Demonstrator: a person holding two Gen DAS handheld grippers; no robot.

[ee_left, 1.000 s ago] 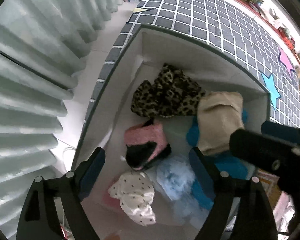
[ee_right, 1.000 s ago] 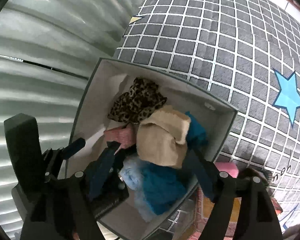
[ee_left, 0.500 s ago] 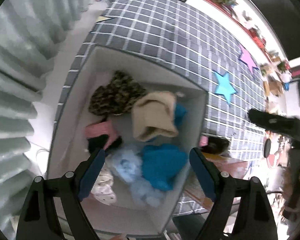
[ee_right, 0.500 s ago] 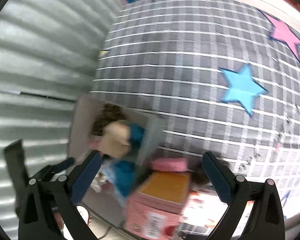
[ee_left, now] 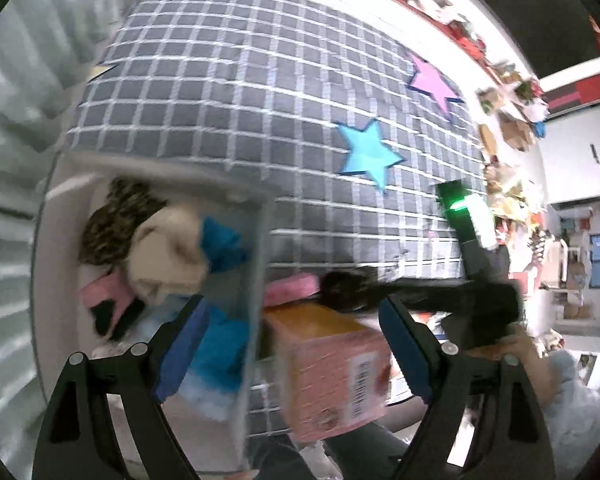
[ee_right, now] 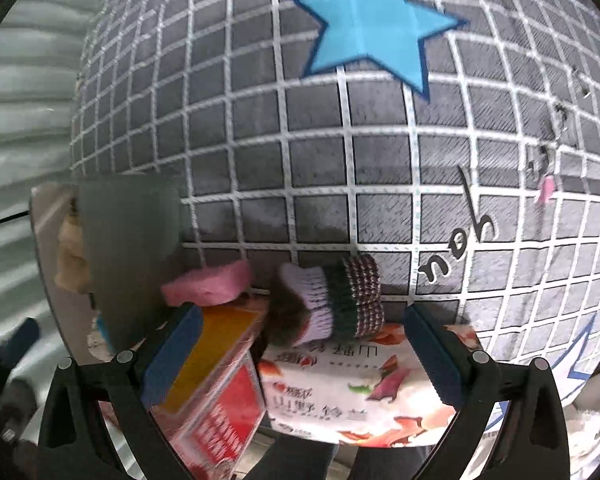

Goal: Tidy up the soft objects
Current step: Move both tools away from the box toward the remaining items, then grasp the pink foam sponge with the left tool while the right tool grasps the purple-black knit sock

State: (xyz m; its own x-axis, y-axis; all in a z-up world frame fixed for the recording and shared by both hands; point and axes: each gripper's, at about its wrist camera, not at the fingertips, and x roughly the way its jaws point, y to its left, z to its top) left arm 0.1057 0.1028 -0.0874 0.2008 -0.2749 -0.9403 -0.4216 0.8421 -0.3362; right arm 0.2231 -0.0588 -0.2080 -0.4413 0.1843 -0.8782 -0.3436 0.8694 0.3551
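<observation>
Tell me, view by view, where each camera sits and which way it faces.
Left wrist: on the left gripper, facing steeply down at the storage bin of soft items; the open blue-padded fingers, the right gripper and a hand show.
Right wrist: on the right gripper, facing down at the striped knit sock on cartons; its open fingers show.
Shared: bin, pink sponge, orange-topped carton, blue star on the checked bedcover.
</observation>
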